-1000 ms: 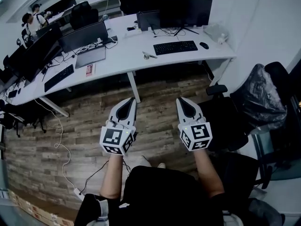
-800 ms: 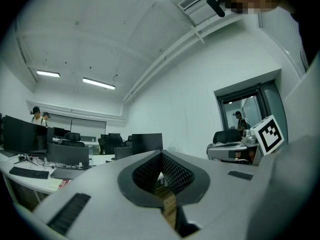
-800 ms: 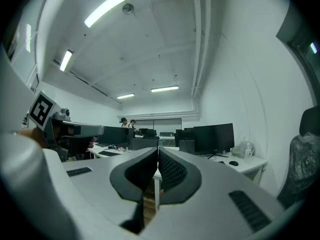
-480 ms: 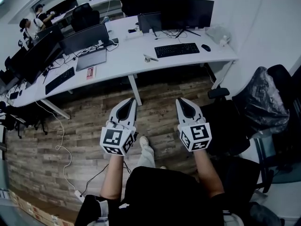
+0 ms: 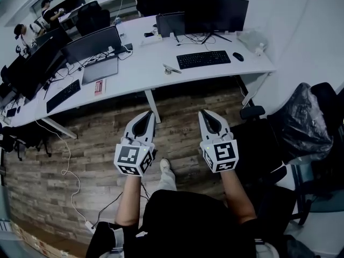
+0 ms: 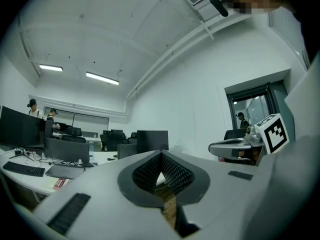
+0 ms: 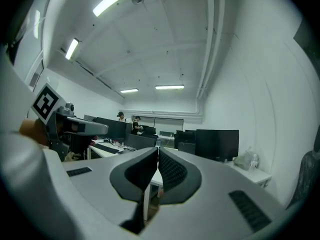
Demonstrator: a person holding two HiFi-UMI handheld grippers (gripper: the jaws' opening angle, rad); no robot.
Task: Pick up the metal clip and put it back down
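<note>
Meanwhile, standing short of the long white desk, holding 2 grippers level and side by side over the wood-plank floor. Showing the left gripper with jaws pressed together, nothing between them. Same for the right gripper: pads meeting tip to tip, empty. Leaving the metal clip untouched on the desk top, well apart from both grippers, just left of the black keyboard and nearer the desk's front edge than the dark monitor. Flanked at right by a black office chair. Beyond the far desks, 2 people.
</note>
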